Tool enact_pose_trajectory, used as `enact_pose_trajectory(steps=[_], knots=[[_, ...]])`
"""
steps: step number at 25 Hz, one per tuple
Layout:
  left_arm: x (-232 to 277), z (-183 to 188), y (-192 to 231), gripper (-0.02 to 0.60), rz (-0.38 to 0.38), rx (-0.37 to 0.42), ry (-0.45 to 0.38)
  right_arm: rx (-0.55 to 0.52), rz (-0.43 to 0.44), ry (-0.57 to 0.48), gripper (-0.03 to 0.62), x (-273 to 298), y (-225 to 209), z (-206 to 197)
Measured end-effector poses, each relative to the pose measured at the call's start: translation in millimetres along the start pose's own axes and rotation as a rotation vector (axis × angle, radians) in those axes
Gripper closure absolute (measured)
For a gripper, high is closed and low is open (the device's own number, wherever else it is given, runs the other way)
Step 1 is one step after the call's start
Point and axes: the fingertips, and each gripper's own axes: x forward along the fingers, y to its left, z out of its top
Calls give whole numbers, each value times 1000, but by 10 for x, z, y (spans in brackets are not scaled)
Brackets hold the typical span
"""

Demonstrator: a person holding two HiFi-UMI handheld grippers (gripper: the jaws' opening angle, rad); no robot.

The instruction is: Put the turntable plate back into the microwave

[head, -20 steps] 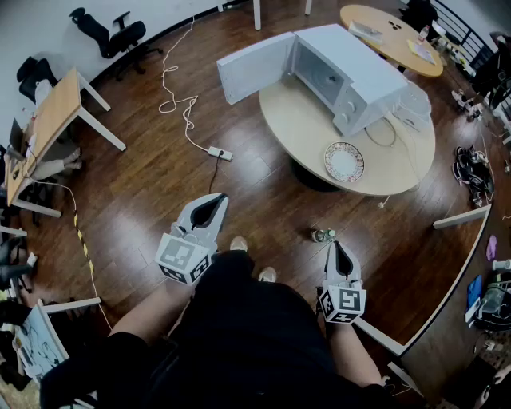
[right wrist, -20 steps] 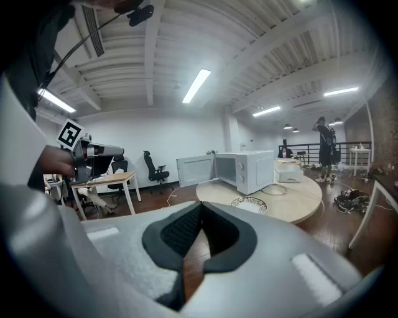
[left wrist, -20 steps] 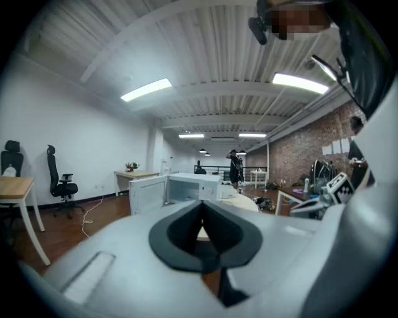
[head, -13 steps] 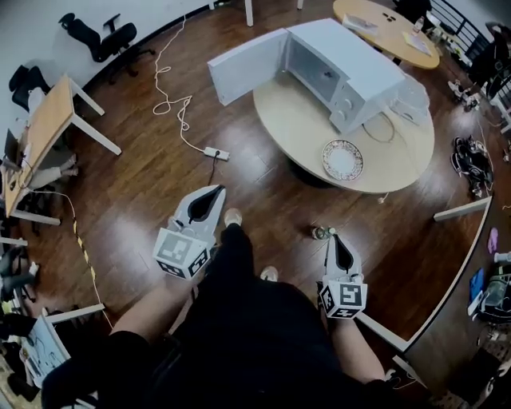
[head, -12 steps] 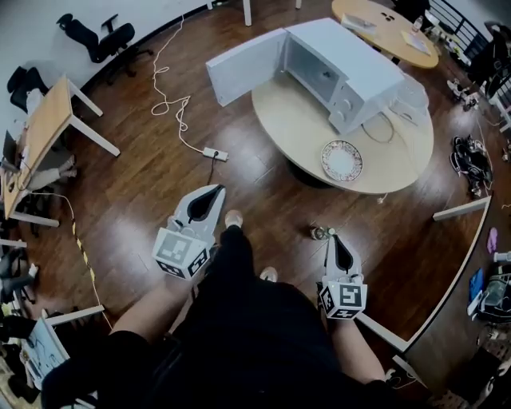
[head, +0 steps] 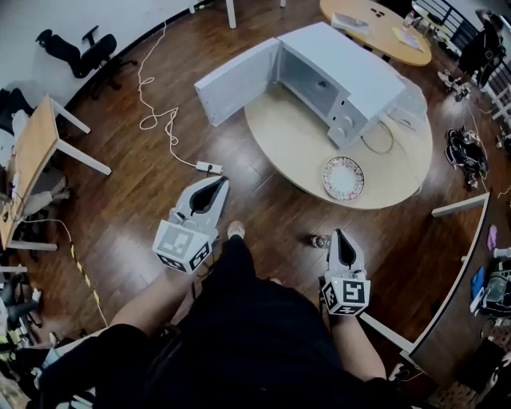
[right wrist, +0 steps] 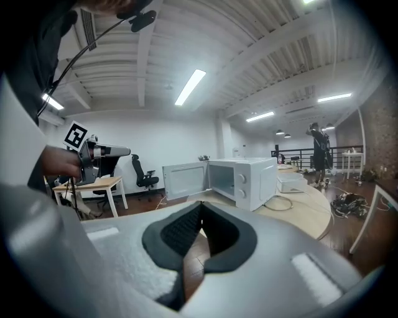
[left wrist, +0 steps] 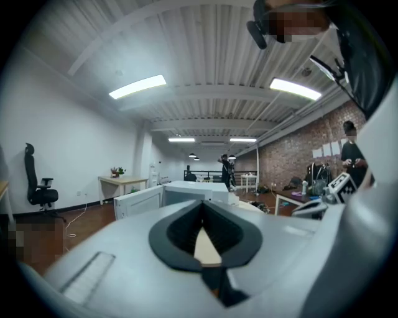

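Note:
The patterned turntable plate lies on the round beige table, near its front edge. Behind it on that table stands the white microwave with its door swung wide open; the right gripper view shows the microwave with an empty cavity, and the left gripper view shows the microwave far ahead. My left gripper is held over the floor, well short of the table, jaws together and empty. My right gripper hangs over the floor just below the plate, shut on nothing. From their own cameras, the left gripper and right gripper show tips meeting.
A power strip with a white cable lies on the wooden floor left of the table. A small bottle stands on the floor by my right gripper. A wooden desk, an office chair and a second round table ring the room.
The table, microwave and plate have drawn nearer and lower in the head view as the person stepped forward. Both grippers keep the same pose, jaws together.

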Motion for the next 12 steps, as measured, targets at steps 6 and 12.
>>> enact_pose_trajectory(steps=[6, 12], knots=[[396, 92, 373, 575, -46, -3, 3, 12, -26, -1, 594, 443, 72, 163], [692, 151, 614, 575, -104, -3, 6, 27, -39, 4, 594, 794, 180, 278]])
